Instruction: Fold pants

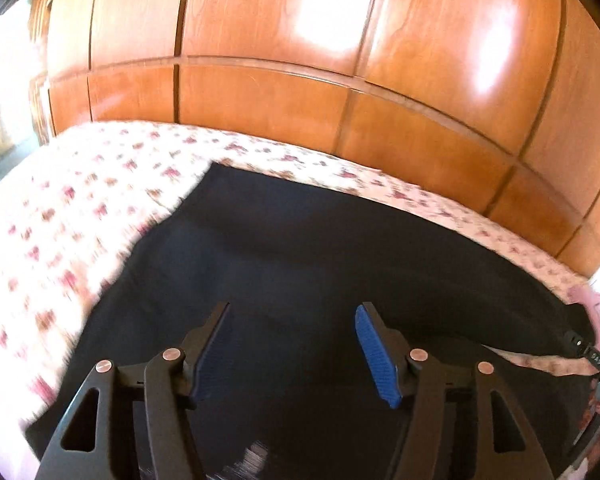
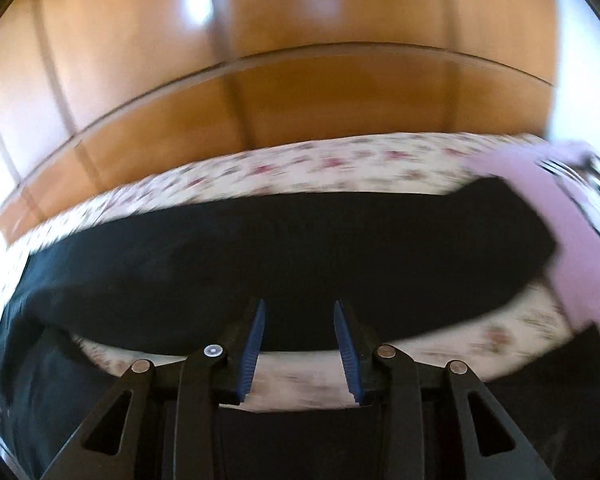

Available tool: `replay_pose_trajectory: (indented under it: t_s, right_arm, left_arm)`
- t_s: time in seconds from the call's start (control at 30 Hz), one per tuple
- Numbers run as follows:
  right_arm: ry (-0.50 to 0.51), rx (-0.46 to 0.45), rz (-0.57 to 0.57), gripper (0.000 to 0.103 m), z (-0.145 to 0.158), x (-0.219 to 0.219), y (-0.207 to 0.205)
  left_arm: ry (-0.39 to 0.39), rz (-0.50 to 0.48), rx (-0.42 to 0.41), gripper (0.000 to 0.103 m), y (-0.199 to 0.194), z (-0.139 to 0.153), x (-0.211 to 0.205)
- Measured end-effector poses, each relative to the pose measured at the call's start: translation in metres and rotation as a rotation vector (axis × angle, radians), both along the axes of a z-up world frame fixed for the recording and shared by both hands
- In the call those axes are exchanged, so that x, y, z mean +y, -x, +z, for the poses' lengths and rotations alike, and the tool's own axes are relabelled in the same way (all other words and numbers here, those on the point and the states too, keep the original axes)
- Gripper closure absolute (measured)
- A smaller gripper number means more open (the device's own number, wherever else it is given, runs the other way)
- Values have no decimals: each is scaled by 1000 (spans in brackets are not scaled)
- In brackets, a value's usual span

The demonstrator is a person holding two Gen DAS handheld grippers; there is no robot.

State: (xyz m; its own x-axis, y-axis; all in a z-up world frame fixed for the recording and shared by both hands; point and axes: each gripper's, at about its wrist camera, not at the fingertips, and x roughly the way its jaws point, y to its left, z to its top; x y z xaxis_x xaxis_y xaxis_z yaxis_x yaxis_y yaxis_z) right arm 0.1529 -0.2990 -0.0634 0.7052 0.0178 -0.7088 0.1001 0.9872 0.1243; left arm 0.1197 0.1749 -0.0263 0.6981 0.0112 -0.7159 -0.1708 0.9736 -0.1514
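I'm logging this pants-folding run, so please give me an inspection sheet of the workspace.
Surface: bed with floral sheet, blurred by motion.
Job's things: dark pants spread flat on the sheet, a strip of sheet showing between two dark parts in the right view.
Clutter: pink cloth over the pants' right end.
Tongs: left tongs open above the pants; right tongs open, holding nothing.
Cables: nothing seen.
Surroundings: wooden wardrobe behind the bed.

Left gripper (image 1: 294, 312), right gripper (image 2: 299, 307): black linkage arms, copper-toned rivets, ribbed blue pads (image 1: 376, 354).
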Motion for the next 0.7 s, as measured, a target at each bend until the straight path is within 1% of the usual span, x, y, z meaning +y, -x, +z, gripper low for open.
replay_pose_trajectory:
  t_s: [0.1,0.17,0.2,0.27,0.33,0.43,0.53,0.6,0.67,0.7]
  right_arm:
    - [31,6,66,65,-8,42,-18]
    - [67,5,96,63,-16,65,-30]
    - [78,11,104,62,-19,72,-35]
    - [110,38,110,62,-30,81,-41]
    - [124,72,112,61,-41,83,-46]
    - [100,65,103,58,-43,77,-45]
    - [96,56,100,58,-43,78,-42]
    - [114,53,97,57,-44,81,-41]
    - [133,49,92,56,-44,85,-40]
    - [138,49,90,55,-44,85,-43]
  left_arm:
    - [-39,-2,50,39,-21,-2,20]
    - [-15,-9,85,39,-36,-7,34]
    - [8,-13,96,39,-47,-10,43]
    - [19,-5,108,39,-63,-14,57]
    - [5,-7,118,37,-81,-17,65]
    - [-10,17,120,32,-114,-23,81]
    - [12,42,142,32,-142,-32,96]
    - [28,50,158,32,-160,-41,105]
    - [21,41,164,32,-175,-50,109]
    - [5,35,171,32,-180,-53,110]
